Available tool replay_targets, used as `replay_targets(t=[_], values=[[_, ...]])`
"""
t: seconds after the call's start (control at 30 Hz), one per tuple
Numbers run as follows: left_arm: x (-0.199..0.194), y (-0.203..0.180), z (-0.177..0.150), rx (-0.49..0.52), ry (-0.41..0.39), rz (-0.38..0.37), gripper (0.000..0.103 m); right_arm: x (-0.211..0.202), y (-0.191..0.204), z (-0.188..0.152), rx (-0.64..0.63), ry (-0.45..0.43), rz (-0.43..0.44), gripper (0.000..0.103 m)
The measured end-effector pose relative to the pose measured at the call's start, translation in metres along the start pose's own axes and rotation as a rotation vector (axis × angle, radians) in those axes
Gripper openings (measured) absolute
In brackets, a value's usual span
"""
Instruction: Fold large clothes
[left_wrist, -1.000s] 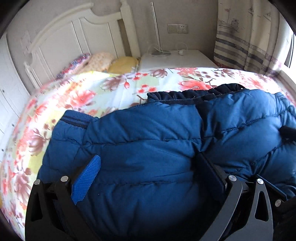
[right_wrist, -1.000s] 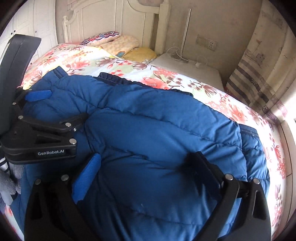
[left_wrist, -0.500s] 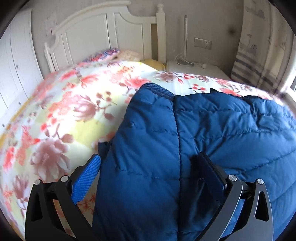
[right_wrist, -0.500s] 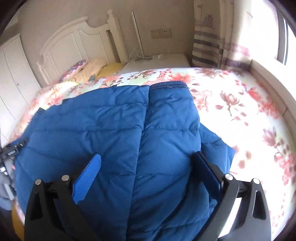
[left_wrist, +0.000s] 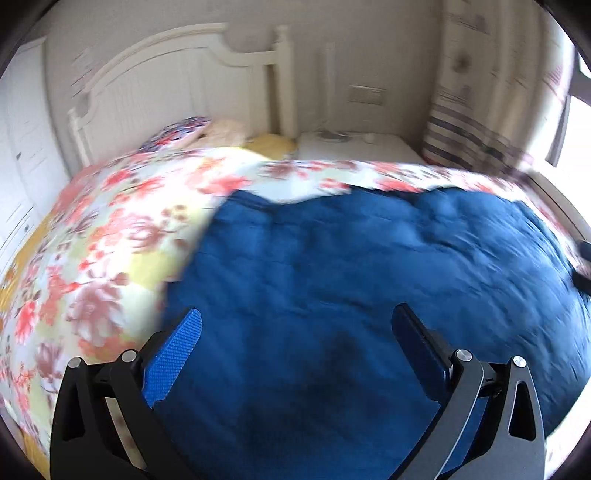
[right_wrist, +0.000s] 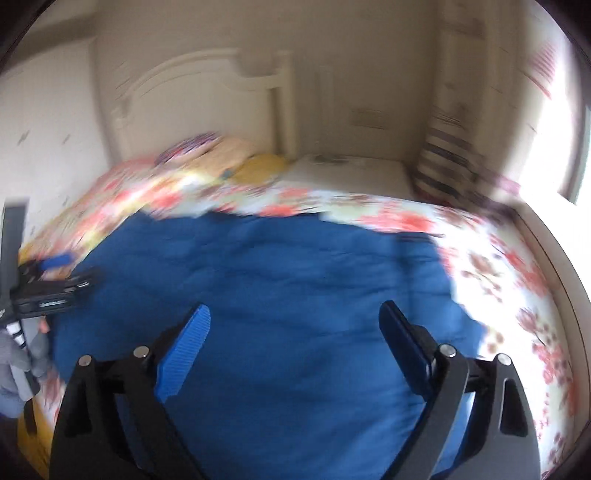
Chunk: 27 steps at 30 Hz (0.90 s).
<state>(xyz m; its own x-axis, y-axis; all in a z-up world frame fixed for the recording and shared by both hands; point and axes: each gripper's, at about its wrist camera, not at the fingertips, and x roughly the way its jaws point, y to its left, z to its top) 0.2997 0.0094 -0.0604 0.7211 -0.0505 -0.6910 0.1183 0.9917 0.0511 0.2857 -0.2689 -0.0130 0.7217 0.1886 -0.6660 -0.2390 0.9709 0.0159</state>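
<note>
A large blue puffer jacket (left_wrist: 351, 288) lies spread on the floral bedspread (left_wrist: 110, 229); it also fills the lower middle of the right wrist view (right_wrist: 277, 306). My left gripper (left_wrist: 297, 325) is open and empty above the jacket's near left part. My right gripper (right_wrist: 295, 319) is open and empty above its near right part. The left gripper also shows at the left edge of the right wrist view (right_wrist: 55, 284). Both views are motion-blurred.
A white headboard (left_wrist: 177, 85) and pillows (left_wrist: 207, 133) stand at the far end of the bed. A white nightstand (left_wrist: 351, 147) and striped curtain (left_wrist: 465, 144) are at the back right. Bedspread lies bare left of the jacket and to its right (right_wrist: 509, 280).
Both grippers have pulled back and risen from the jacket, jaws still open. The jacket now lies flatter and wider on the bed. Both cameras are swinging, blurring the views.
</note>
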Motion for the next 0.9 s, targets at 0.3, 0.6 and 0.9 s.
replay_targets(t=[0.3,0.6,0.9], values=[[0.021,-0.036,-0.026,0.088,-0.007,0.087,0.099,0.039,0.022,-0.036,-0.085,0.029,-0.055,0.095],[0.023,-0.038,-0.026,0.092,-0.004,0.102,0.099,0.045,0.024,-0.036,-0.079,0.047,-0.05,0.096],[0.006,-0.026,-0.032,0.075,-0.019,0.083,0.099,0.021,0.013,-0.034,-0.05,0.034,-0.024,0.097]])
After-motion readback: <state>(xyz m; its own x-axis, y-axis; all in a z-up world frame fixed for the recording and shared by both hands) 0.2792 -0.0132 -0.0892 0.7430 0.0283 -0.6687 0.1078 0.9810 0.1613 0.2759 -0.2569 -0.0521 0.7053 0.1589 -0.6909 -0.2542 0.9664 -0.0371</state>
